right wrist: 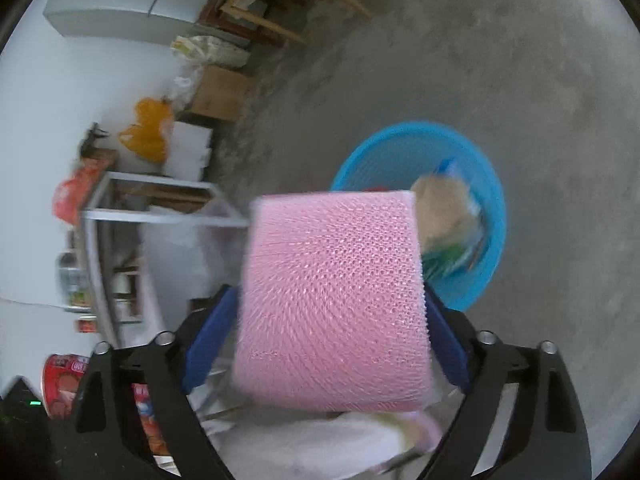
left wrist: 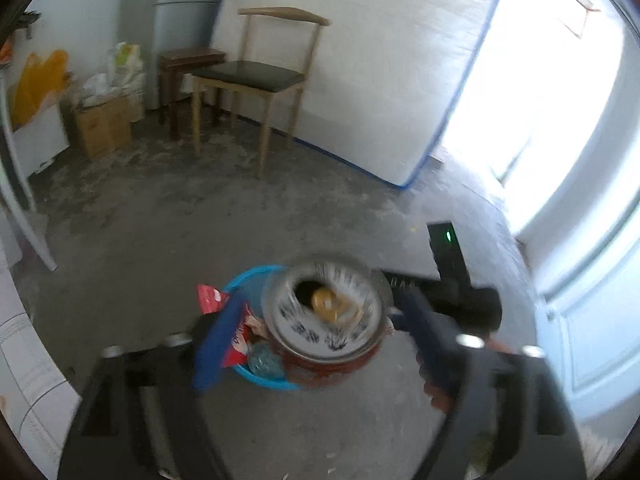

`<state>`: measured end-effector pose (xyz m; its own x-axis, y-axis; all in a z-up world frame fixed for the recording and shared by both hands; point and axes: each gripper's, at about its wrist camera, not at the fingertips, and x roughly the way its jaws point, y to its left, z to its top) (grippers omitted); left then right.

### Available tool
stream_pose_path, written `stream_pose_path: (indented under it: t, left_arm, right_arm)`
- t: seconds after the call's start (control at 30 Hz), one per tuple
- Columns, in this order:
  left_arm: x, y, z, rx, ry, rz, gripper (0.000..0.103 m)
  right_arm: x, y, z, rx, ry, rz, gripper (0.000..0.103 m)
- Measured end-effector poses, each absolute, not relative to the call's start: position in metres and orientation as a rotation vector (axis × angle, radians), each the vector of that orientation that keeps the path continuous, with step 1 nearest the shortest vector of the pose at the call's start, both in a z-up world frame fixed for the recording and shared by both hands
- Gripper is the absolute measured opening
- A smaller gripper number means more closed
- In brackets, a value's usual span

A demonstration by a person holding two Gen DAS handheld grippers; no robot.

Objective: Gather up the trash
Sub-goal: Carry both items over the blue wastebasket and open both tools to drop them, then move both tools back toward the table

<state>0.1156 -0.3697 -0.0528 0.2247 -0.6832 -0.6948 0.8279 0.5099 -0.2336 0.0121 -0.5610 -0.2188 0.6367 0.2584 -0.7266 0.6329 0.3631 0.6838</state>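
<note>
Pink sponge [right wrist: 334, 300] sits between the wide right gripper [right wrist: 326, 344] jaws, blue basket [right wrist: 494, 200] at one o'clock; left gripper [left wrist: 320, 344], wide too, brackets a can [left wrist: 326, 320] over it.

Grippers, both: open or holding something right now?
Left gripper: open; can loose between the jaws, above the blue basket.
Right gripper: open; pink sponge loose between the jaws.
</note>
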Motion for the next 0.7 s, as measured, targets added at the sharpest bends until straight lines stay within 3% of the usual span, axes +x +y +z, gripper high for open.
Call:
stream_pose_path:
  t: [0.3, 0.7]
  left_arm:
    - [0.11, -0.32, -0.048, 0.129, 0.877, -1.072, 0.085]
    - [0.102, -0.193, -0.009, 0.038, 0.818, -1.006, 0.085]
  right_arm:
    - [-0.013, -0.555, -0.25, 1.215, 0.939, -0.36, 0.087]
    - [-0.045, -0.529, -0.218, 1.173, 0.864, -0.375, 0.087]
